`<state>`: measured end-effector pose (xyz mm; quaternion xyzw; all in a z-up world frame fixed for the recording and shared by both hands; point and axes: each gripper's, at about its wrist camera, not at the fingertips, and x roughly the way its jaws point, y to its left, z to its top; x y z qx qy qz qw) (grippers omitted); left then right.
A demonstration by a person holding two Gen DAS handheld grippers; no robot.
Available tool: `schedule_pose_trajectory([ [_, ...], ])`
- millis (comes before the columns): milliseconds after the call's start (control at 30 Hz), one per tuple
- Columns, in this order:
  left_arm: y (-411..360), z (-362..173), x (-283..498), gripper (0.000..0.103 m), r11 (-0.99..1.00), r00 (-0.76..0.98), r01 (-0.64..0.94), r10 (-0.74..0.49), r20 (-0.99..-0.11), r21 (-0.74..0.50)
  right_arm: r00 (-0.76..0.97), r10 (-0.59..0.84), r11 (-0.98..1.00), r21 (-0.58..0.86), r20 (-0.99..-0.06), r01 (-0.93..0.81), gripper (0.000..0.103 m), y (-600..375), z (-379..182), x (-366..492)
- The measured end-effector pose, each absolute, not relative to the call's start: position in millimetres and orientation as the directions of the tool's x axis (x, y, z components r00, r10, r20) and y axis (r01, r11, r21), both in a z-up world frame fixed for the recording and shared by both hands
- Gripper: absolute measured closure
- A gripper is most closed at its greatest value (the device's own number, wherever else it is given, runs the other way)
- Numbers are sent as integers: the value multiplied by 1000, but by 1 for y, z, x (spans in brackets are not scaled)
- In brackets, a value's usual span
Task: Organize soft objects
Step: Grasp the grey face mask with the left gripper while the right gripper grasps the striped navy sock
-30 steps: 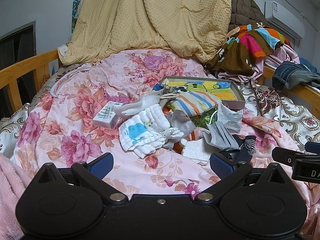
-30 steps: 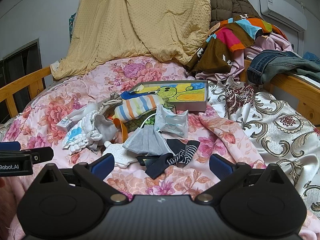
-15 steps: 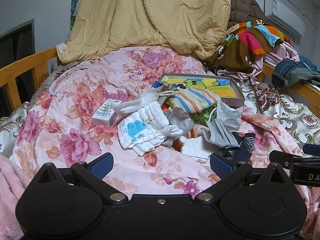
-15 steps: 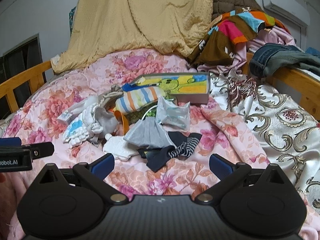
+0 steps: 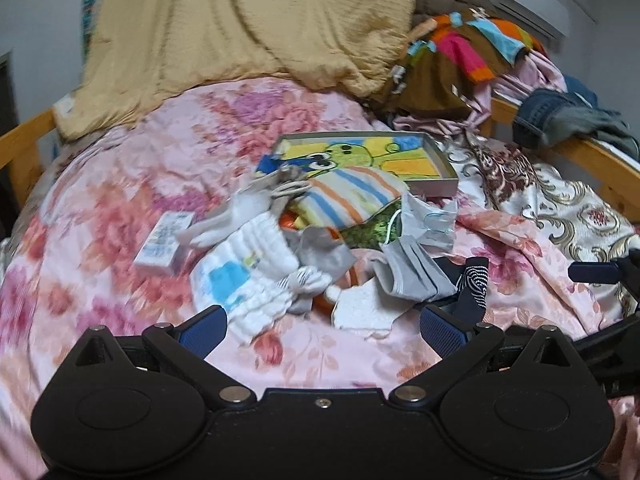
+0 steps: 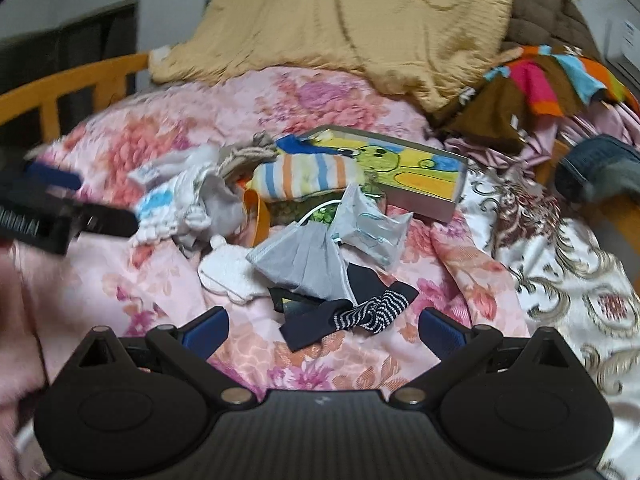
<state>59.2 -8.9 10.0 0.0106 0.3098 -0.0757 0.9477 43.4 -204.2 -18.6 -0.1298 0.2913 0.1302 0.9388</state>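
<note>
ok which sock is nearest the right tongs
The navy striped sock, lying directly ahead of the right tongs; the wide-striped pastel one sits farther back by the box.

The left gripper (image 5: pixel 322 330) has a matte black body with two round discs, silver rivets and blue ribbed fingertips (image 5: pixel 202 326). The right gripper (image 6: pixel 323 330) matches it, with carbon-weave texture at six o'clock and blue pads (image 6: pixel 442 330).
</note>
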Motion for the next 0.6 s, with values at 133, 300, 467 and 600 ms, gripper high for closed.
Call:
schedule_pose_trajectory([
  [133,-14,8,84,1,976,783,218,-192,-592,-29,776,182,924,-166,-603,-346,0,-212,-26,59],
  [300,-26,-2,111,1,945,740,320,-293,-606,-66,758,195,900,-194,-623,-390,0,-219,-36,78],
  [467,-38,-18,135,1,913,676,381,-382,-631,-144,736,220,865,-220,-641,-451,0,-226,-46,102],
  [600,-49,-33,154,1,900,628,380,-421,-655,-214,724,234,859,-210,-650,-466,0,-233,-56,120],
])
